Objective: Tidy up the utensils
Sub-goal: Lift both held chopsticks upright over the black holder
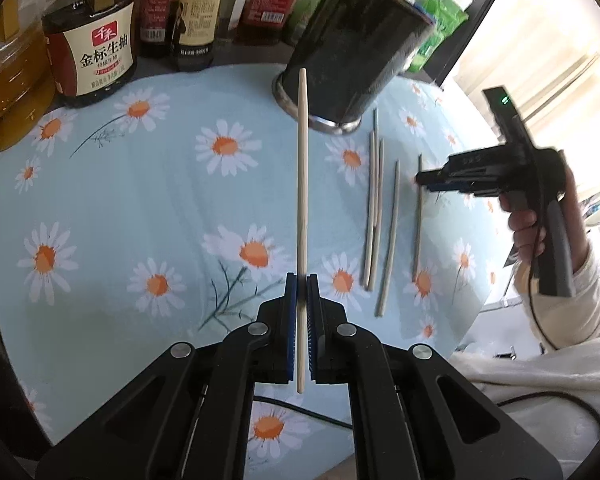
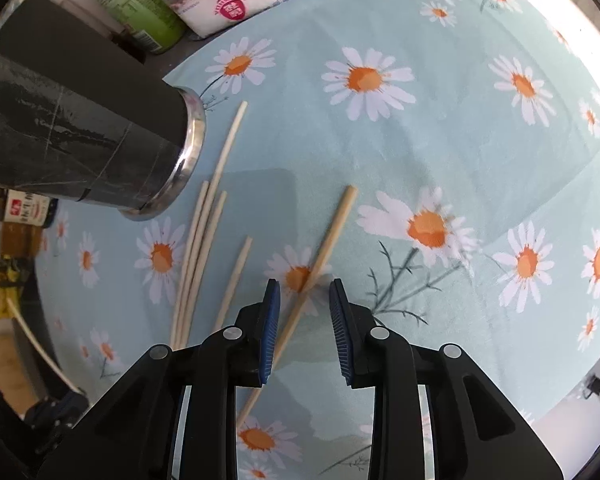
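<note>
The left tool [image 1: 301, 280] is clamped on one pale wooden chopstick [image 1: 302, 168], held off the daisy-print cloth [image 1: 140, 200] on the counter and pointing to 12 o'clock at the base of the dark, metal-rimmed utensil holder [image 1: 356, 52]. Only the left view shows sticks already poking out the holder's top, plus the row of sauce bottles [image 1: 96, 52] at 10 to 12 o'clock. The right view gives the close look: the right tool [image 2: 304, 292] sits with its blue ribbed pads apart, straddling a loose chopstick [image 2: 332, 232] lying diagonal on the cloth, not pinched. At its 10 o'clock, four more thin round sticks [image 2: 204, 240] lie beside the holder's shiny rim, with plastic packets [image 2: 228, 4] behind.
</note>
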Available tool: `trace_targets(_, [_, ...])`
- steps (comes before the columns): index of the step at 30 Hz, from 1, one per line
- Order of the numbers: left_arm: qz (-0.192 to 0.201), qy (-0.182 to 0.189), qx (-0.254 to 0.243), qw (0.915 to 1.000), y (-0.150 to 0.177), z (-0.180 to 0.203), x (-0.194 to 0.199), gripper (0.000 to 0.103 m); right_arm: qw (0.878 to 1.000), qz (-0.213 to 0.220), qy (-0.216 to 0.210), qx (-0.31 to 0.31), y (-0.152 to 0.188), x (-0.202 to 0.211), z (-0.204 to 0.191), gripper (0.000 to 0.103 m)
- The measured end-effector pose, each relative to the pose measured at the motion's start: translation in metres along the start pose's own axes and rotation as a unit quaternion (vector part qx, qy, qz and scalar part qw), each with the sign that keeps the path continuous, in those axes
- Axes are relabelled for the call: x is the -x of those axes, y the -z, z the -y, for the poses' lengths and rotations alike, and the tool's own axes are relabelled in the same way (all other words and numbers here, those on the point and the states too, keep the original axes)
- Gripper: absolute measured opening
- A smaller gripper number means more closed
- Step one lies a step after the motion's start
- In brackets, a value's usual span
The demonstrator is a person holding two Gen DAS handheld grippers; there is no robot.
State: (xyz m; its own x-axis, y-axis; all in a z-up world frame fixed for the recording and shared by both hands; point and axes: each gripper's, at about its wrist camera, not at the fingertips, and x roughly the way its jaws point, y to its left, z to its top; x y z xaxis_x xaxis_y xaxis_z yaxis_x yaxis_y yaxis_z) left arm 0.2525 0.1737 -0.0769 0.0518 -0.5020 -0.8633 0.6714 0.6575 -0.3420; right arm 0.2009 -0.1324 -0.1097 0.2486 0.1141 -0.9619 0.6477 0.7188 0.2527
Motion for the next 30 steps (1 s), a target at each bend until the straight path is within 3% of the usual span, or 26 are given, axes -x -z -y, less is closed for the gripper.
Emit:
trace_targets(1, [0.006,0.004,0.004,1.0000,-0.001,-0.002,0.001,0.005,1.000,0.004,0.013,0.003,-0.001,-0.001,-0.006,0.021])
trace_targets(2, [0.013,0.003,0.004,0.9999,-0.002,-0.003,0.002,0.005,1.000,0.011,0.029,0.005,0.000,-0.001,-0.012,0.009])
trace_targets(4, [0.028,0.003,0.007,0.9996,-0.003,-0.004,0.005,0.005,0.999,0.027,0.046,0.010,0.002,-0.003,-0.018,0.006])
trace_targets(6, [0.042,0.006,0.012,0.9990,-0.004,-0.005,0.008,0.005,0.999,0.031,0.033,0.009,0.003,-0.004,-0.013,0.005])
trace_targets(13, [0.120,-0.043,0.025,0.9915,-0.011,0.008,0.035,0.005,1.000,0.028,-0.010,0.007,0.004,0.002,0.017,0.004])
trace_targets(19, [0.171,-0.084,0.031,0.9813,-0.016,0.036,0.058,0.005,0.996,0.056,-0.050,0.050,-0.009,0.025,0.011,0.004])
trace_targets(26, [0.205,-0.133,0.043,0.9687,-0.025,0.076,0.075,0.005,0.981,0.074,-0.136,0.114,-0.041,0.070,-0.005,0.004])
trace_targets(30, [0.226,-0.158,0.050,0.9599,-0.037,0.104,0.081,0.005,0.966,0.105,-0.170,0.161,-0.055,0.105,-0.010,0.003])
